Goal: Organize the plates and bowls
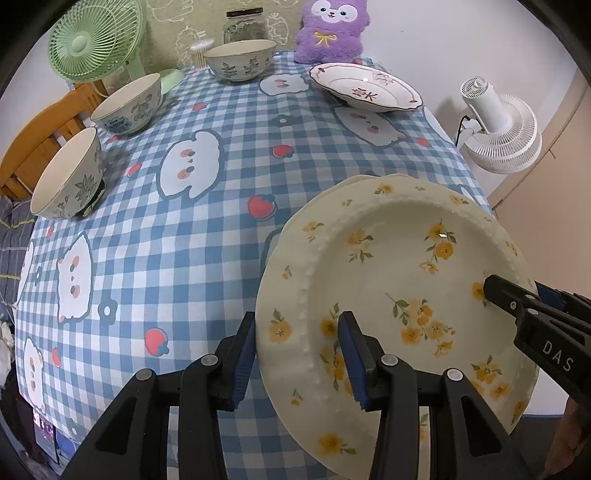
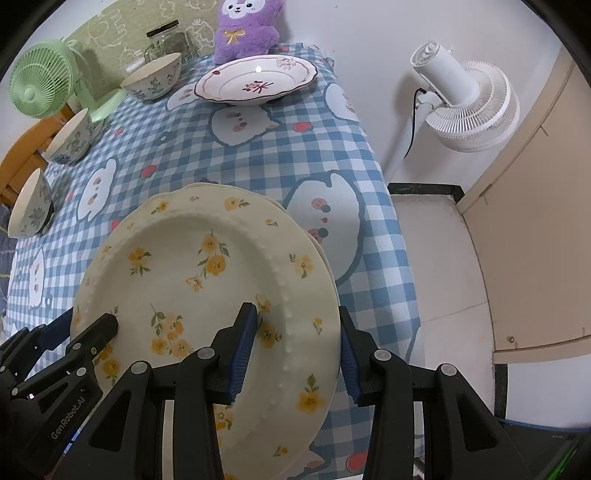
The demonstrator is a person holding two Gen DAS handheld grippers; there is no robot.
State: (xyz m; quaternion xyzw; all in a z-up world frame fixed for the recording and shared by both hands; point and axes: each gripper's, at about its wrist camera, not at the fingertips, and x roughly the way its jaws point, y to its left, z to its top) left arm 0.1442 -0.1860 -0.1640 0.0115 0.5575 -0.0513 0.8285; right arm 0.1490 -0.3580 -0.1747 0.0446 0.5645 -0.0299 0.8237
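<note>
blue checked tablecloth fills both views. yellow-flowered plate, lower right of the left view, rests on a second plate. left gripper and right gripper each clamp its rim on opposite sides.

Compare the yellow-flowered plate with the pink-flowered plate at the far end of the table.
The yellow-flowered plate is cream with a beaded ridge; the pink-flowered plate is white with a dark-lined scalloped edge. The yellow-flowered plate sits near, on another plate, its rim between the jaws of both the left gripper and right gripper; the pink-flowered plate lies alone and untouched by the purple plush toy. Both are deep floral plates.
</note>
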